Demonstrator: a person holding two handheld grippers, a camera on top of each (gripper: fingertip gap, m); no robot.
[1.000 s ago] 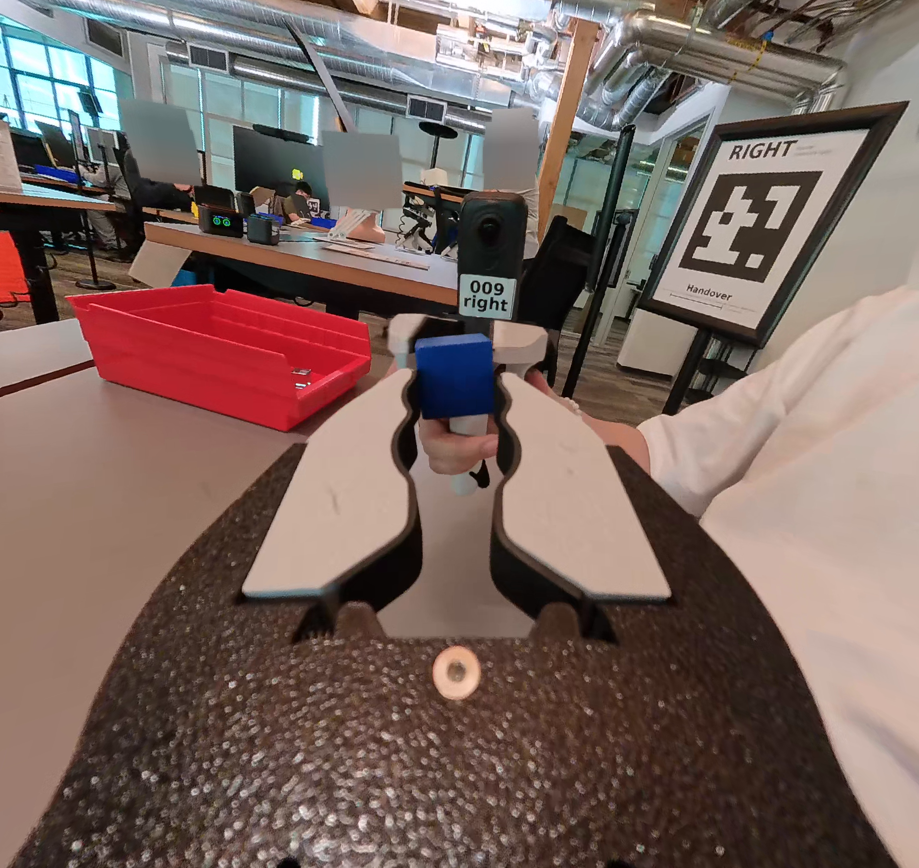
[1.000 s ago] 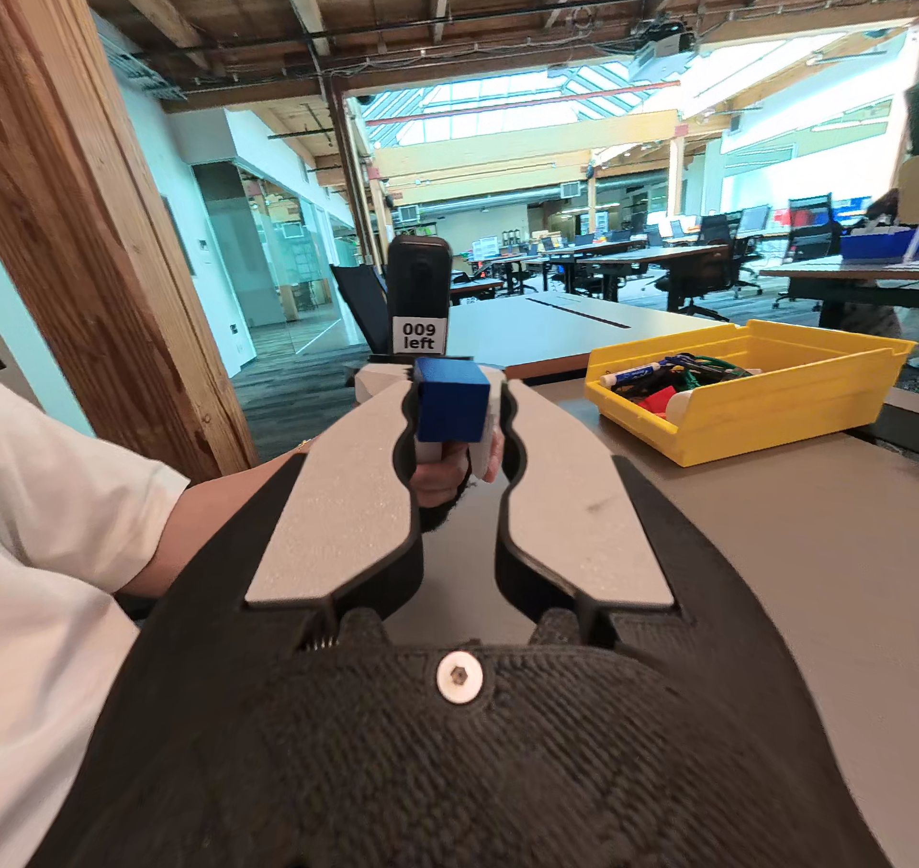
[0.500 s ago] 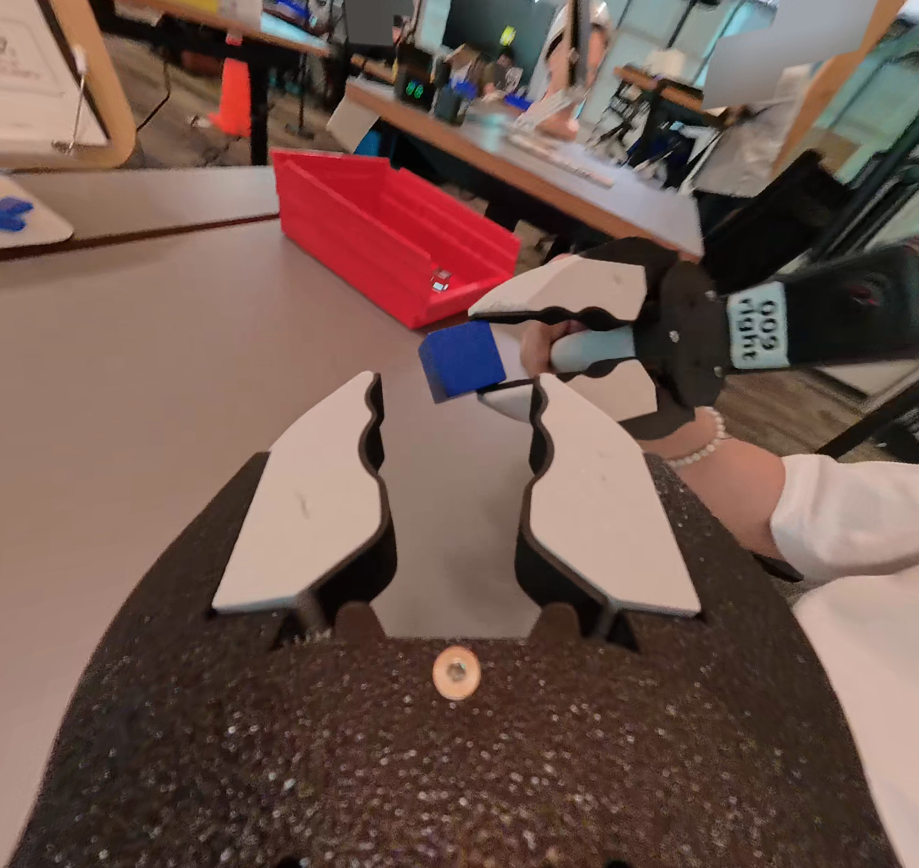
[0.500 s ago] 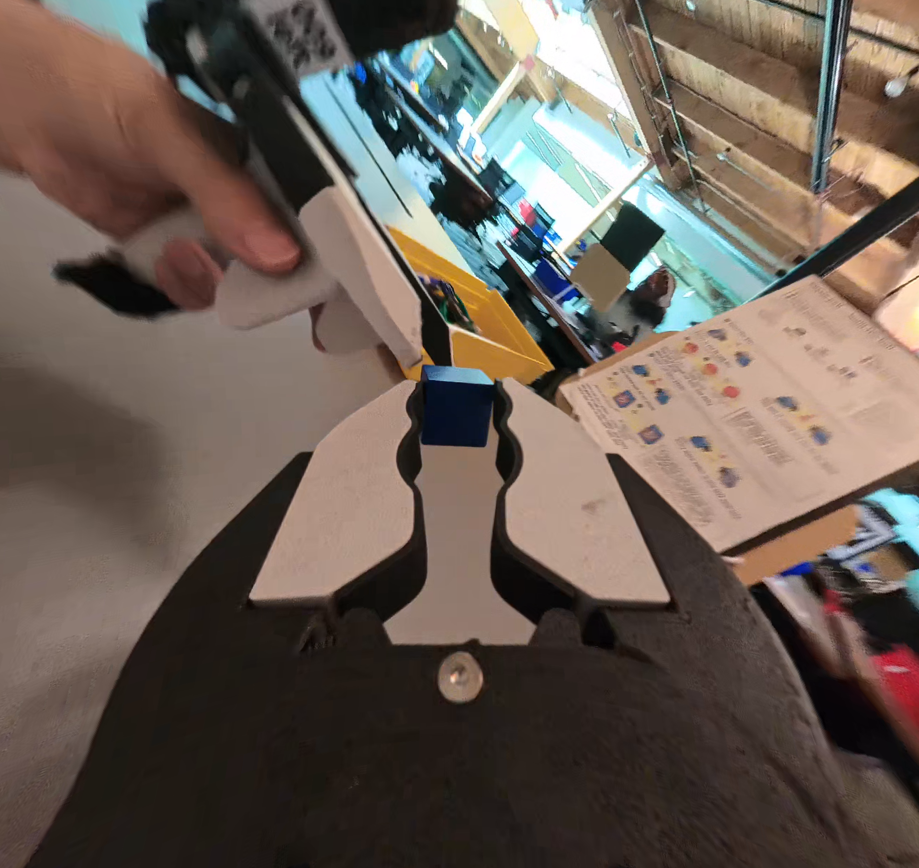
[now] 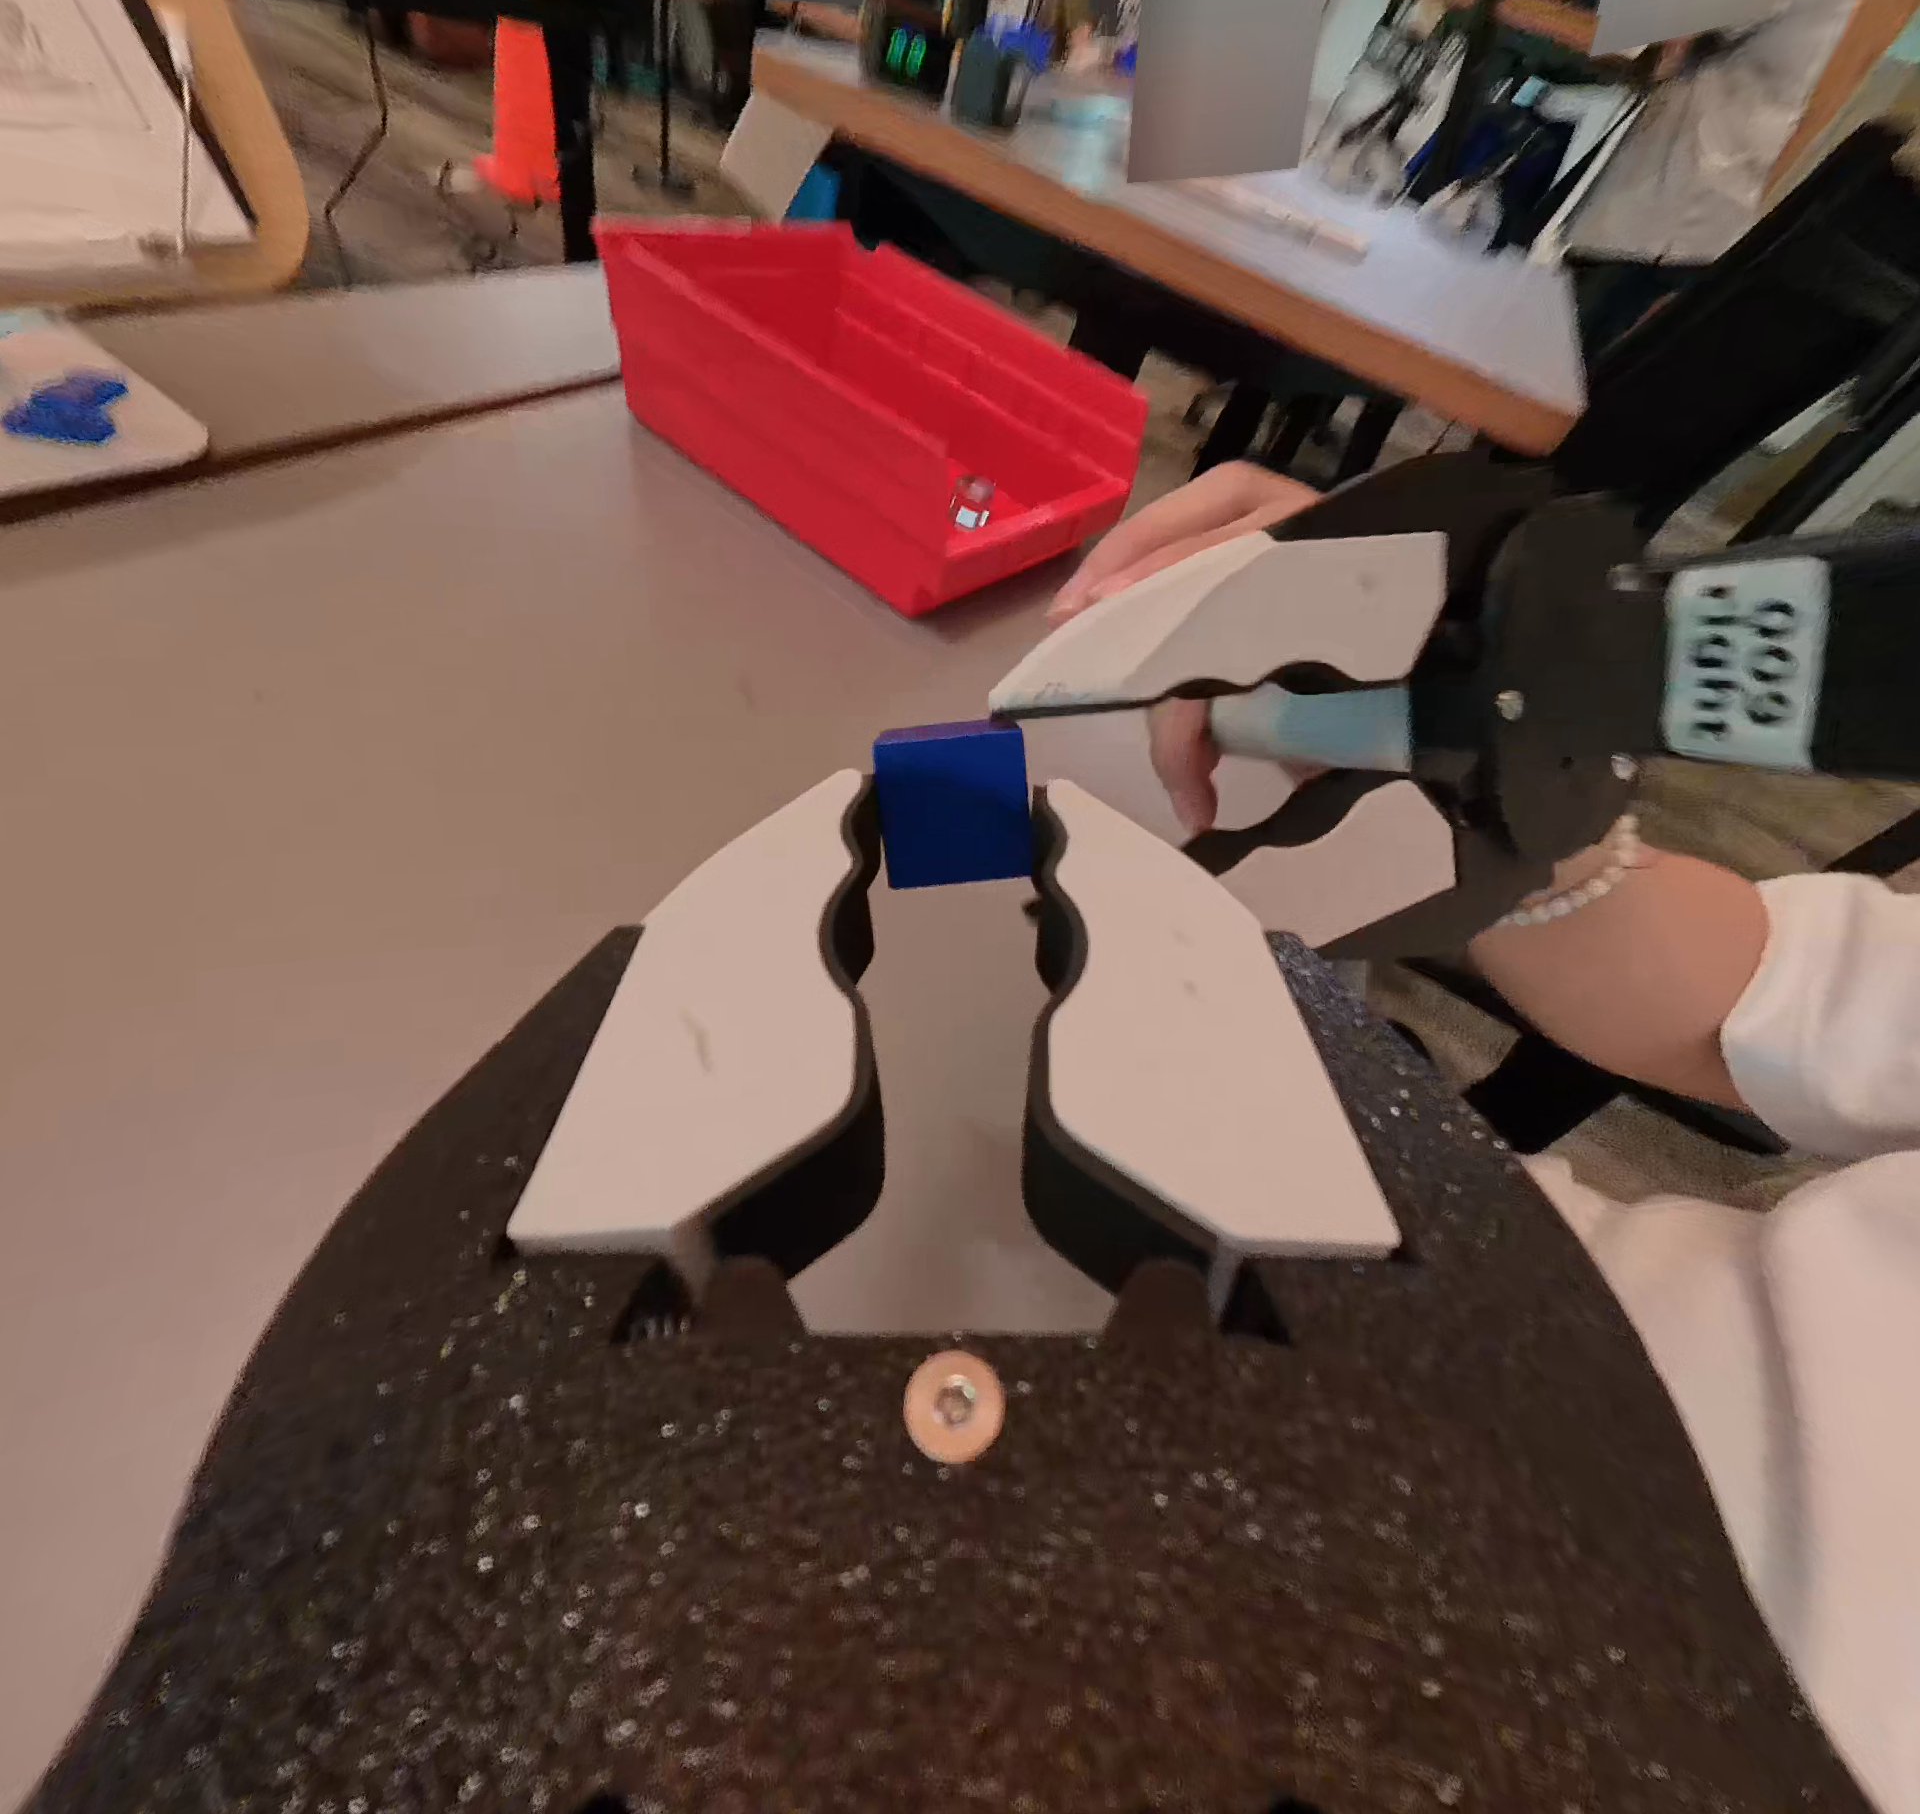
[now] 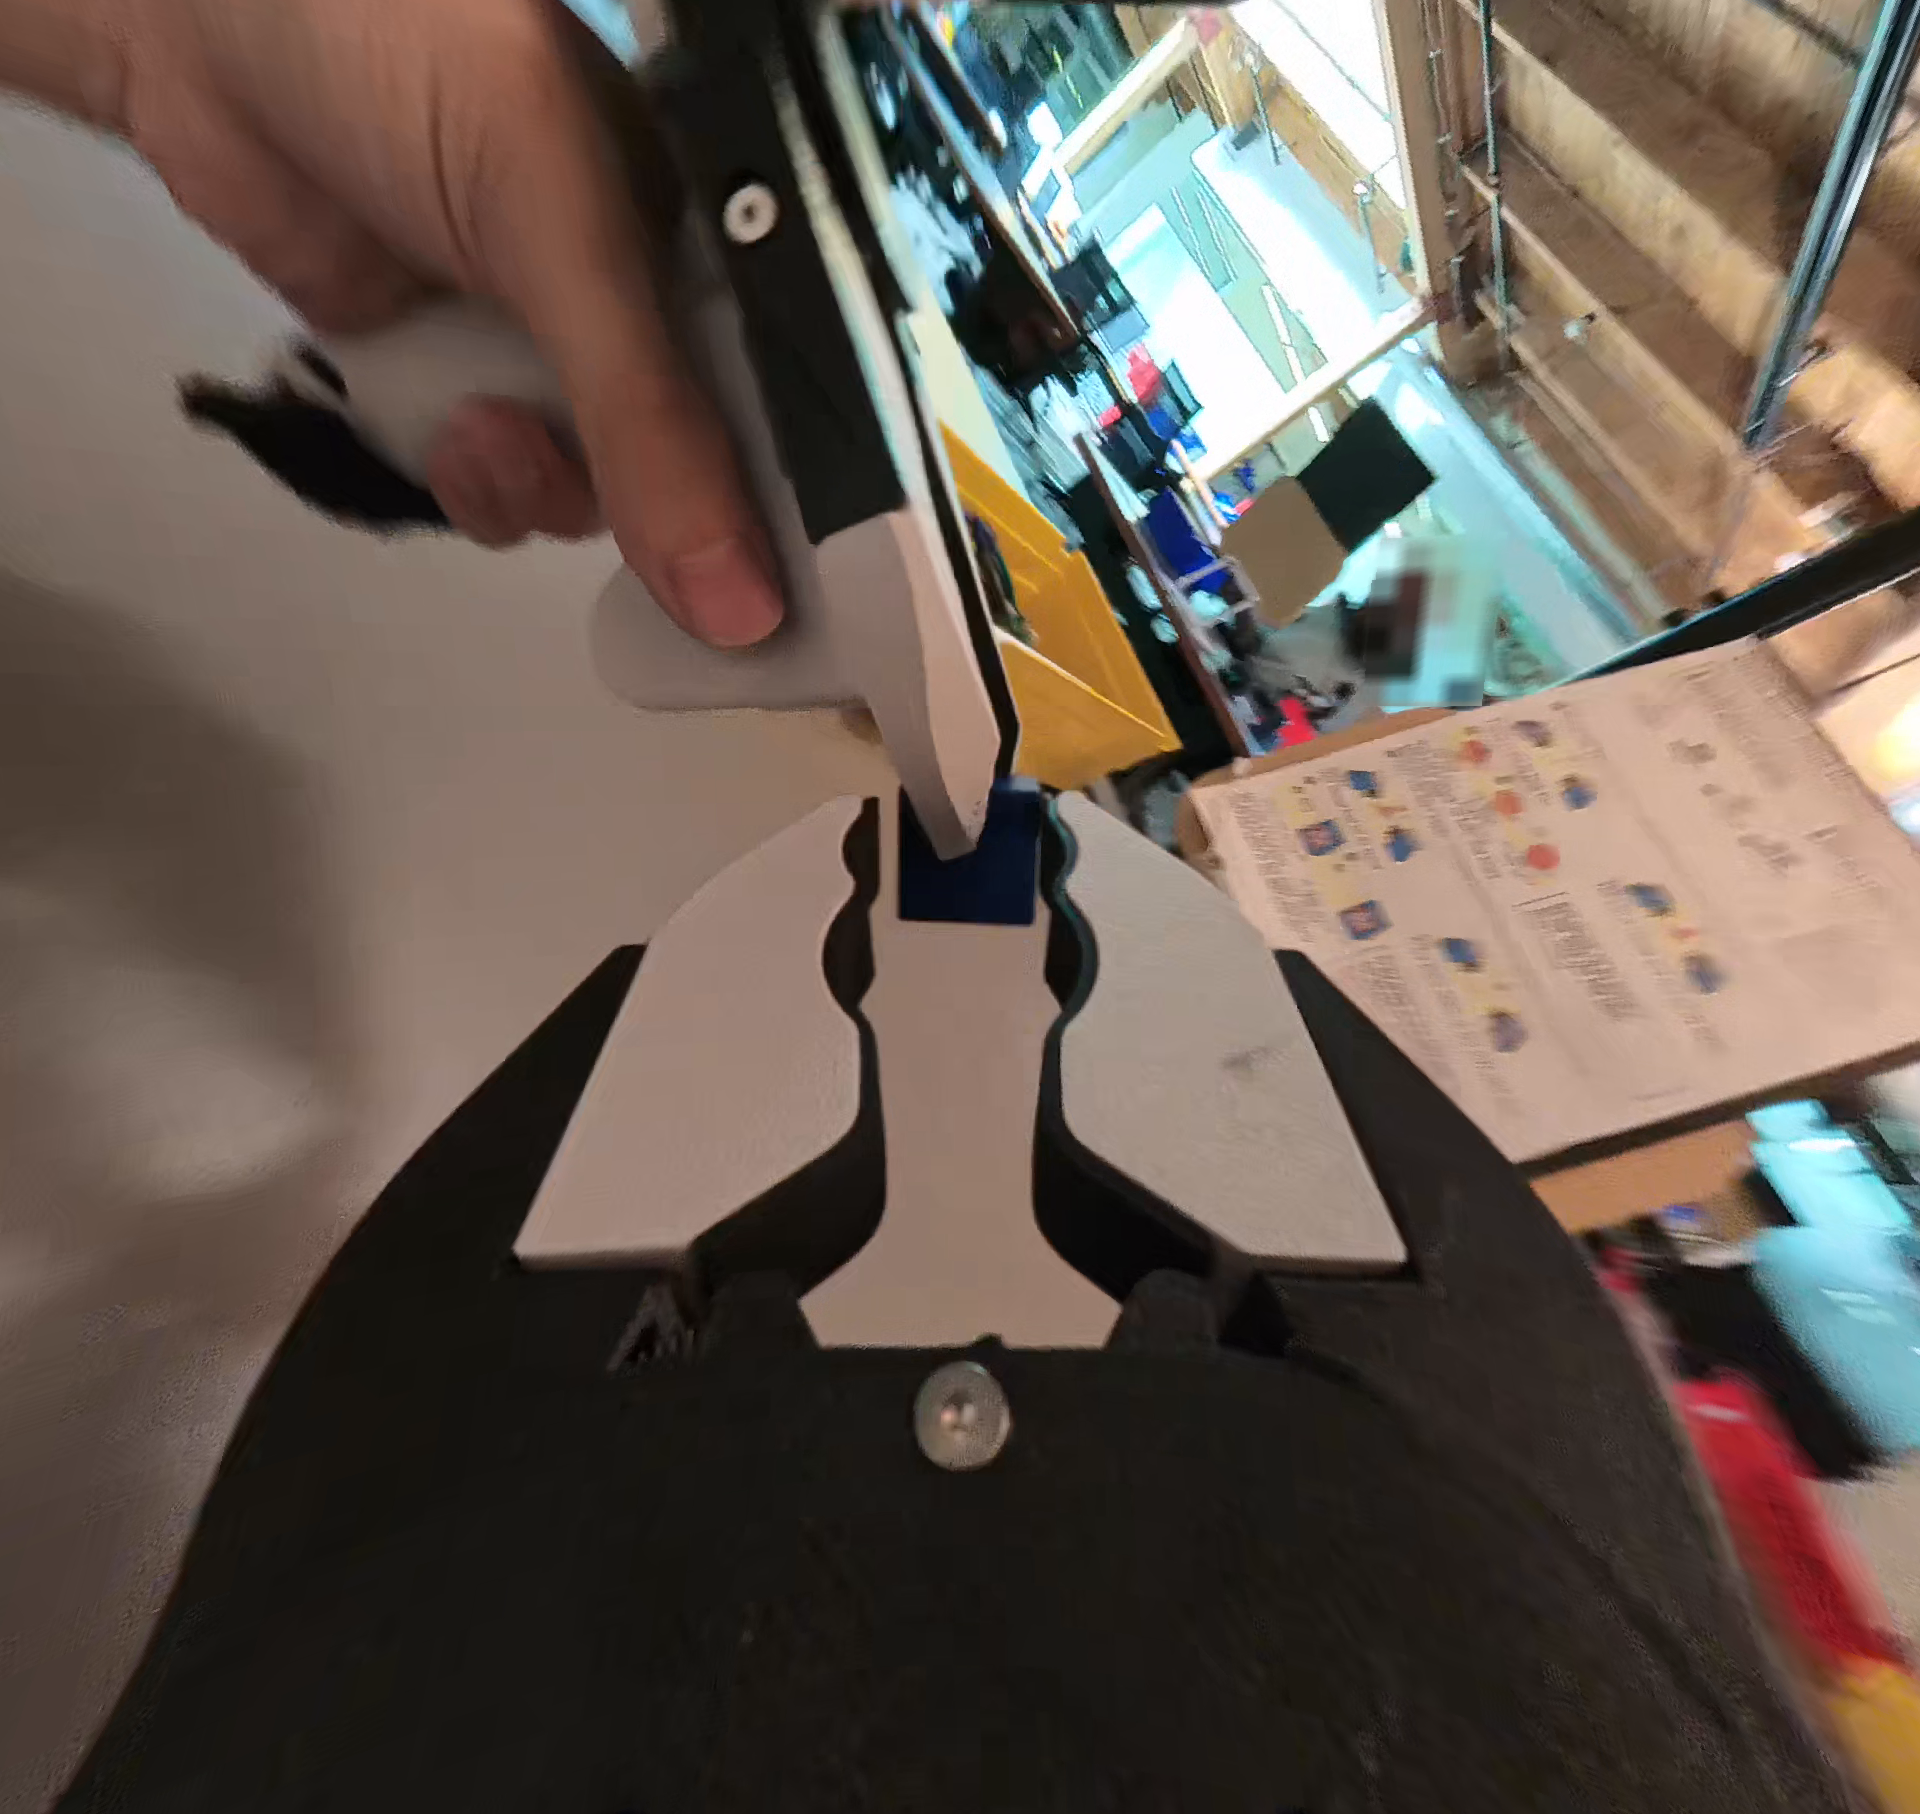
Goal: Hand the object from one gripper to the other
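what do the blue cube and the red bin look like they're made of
Blue cube: probably painted wood or solid plastic; flat faces, crisp edges, an even matte blue, no grain showing. Red bin: most likely moulded plastic; a uniform glossy red, thin walls, and stepped ridges running along its sides.

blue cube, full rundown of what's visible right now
The cube is small, solid deep blue, matte, with sharp edges and plain faces; the material looks like painted wood or plastic, which one is unclear. It is held in the air above the table, pinched at the tips of the left tongs. The right tongs also close on it from the side, so both grip it crosswise. Nothing else touches it.
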